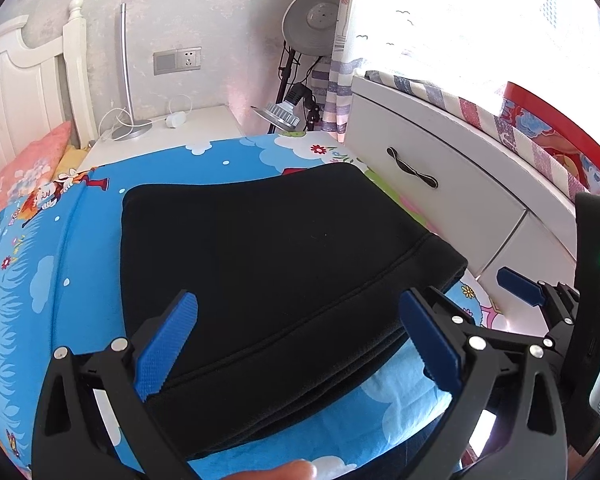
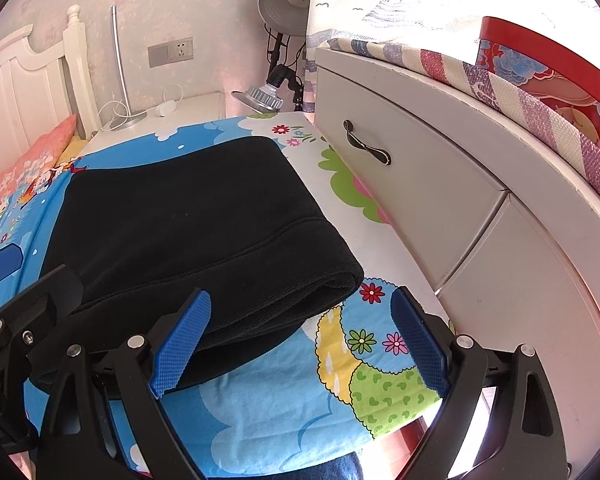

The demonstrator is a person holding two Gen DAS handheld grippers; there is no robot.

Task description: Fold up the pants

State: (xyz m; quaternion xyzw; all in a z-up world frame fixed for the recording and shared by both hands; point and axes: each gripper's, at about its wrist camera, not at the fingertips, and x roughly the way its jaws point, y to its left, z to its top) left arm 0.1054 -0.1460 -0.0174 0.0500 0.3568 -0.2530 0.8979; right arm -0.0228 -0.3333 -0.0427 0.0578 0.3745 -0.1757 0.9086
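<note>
Black pants [image 1: 268,264]: folded, lying on cartoon bedsheet [image 1: 52,280]. Left gripper [image 1: 300,344]: wide, empty, over pants. Right gripper [image 2: 300,344]: wide, empty; only its view shows the sheet's corner [image 2: 380,392].

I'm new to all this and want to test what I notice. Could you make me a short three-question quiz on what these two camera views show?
1. True or false: the left tool is clamped shut on the black pants.
2. What lies directly under the pants: A) a bare wooden floor, B) the cartoon bedsheet, C) the pink pillow?
3. Fill in: to the right of the bed, a white ____ has a dark handle.

Key: 1 false, both the left and right tool are open and holding nothing; 2 B; 3 drawer.
</note>
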